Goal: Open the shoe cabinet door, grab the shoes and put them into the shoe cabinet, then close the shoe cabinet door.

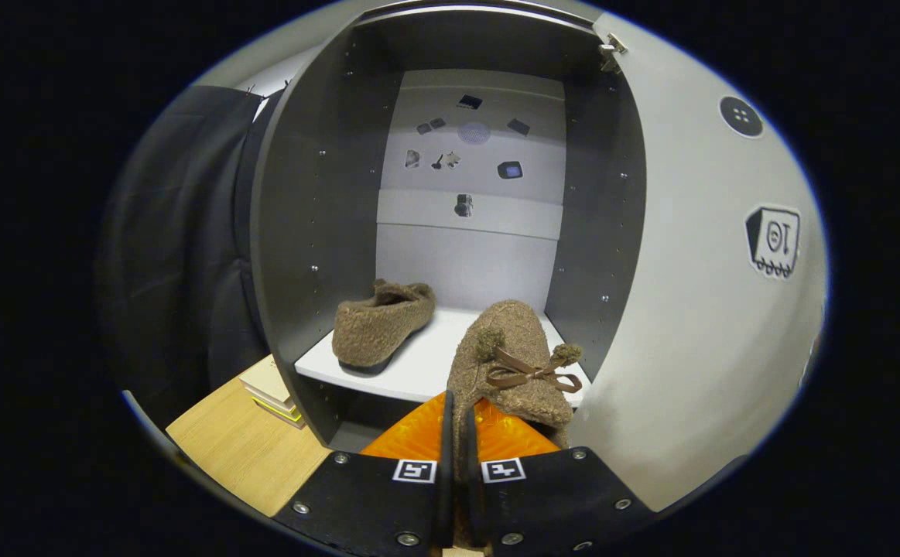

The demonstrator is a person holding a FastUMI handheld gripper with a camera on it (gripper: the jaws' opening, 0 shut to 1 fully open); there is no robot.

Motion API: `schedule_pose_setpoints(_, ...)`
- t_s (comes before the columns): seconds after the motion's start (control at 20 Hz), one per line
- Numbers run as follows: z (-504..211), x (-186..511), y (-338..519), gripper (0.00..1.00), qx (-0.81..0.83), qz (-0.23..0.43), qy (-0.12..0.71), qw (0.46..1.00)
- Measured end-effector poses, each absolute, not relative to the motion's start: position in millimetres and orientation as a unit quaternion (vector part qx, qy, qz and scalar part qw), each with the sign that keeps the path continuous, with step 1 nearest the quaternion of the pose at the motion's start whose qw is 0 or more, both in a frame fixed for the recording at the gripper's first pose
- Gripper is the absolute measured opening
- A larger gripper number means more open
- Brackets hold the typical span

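The shoe cabinet (318, 216) stands open ahead, its white door (697, 309) swung out to the right. One fuzzy brown slipper (380, 325) lies on the white shelf (426, 363) at the left. A second brown slipper (511, 356) with a ribbon bow and pompoms is pinched by its edge in my gripper (457, 433), which is shut on it. That slipper hangs over the shelf's front edge, toe toward the back of the cabinet.
The cabinet's dark side walls flank the shelf, with a white back panel (469, 186) carrying small stickers. A stack of books (272, 391) lies on the wooden floor (248, 449) left of the cabinet. Black cloth hangs at the left.
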State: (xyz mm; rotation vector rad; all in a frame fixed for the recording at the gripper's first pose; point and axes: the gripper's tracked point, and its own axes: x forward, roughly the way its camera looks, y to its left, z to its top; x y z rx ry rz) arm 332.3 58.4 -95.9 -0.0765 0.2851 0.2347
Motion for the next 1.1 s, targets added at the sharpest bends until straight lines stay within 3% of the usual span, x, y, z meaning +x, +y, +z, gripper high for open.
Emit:
schedule_pose_setpoints(0.55,-89.5,414.7,73.1,0.07,-0.060,0.130,0.153,0.978)
schedule_pose_setpoints(1.1,-117.9,490.5,82.5,0.07,-0.067,0.135,0.218,0.964)
